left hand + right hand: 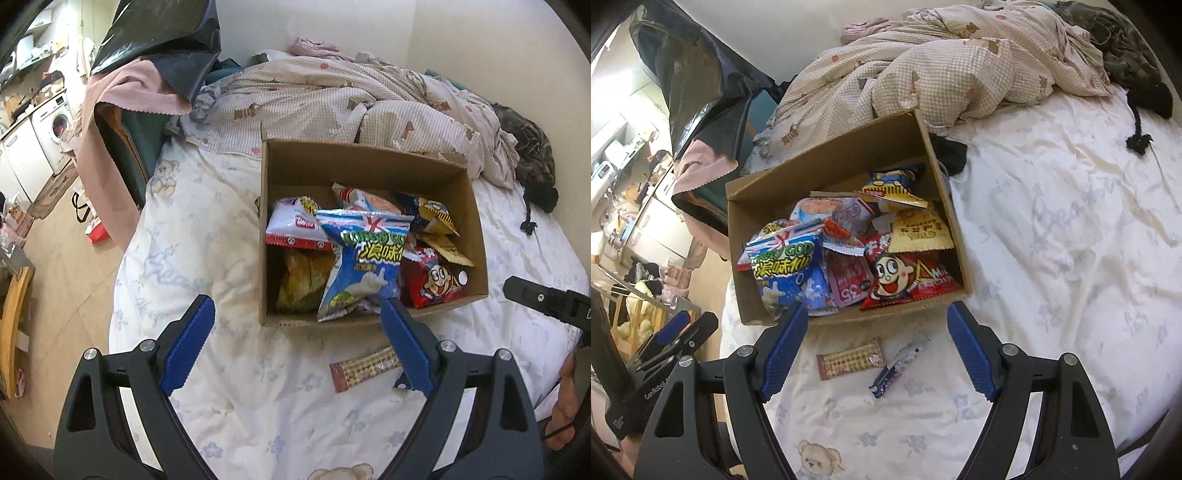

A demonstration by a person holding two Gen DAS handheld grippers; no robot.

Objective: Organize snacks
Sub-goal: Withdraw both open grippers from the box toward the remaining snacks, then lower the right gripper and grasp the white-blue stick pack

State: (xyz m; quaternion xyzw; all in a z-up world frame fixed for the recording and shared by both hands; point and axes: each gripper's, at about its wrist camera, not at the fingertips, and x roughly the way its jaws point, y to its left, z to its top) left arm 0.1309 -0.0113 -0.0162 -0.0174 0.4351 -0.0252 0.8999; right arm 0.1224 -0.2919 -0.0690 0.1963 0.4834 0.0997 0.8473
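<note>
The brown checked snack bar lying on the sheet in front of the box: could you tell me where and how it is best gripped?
Grip the brown checked snack bar across its narrow width near the middle, coming from above. It lies flat and long on the bed sheet, just short of the cardboard box, and the open right gripper hangs over it.

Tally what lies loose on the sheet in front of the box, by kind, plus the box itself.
Brown checked snack bar: 1
Small blue-and-white packet: 1
Cardboard box of snacks: 1
Total: 3
</note>
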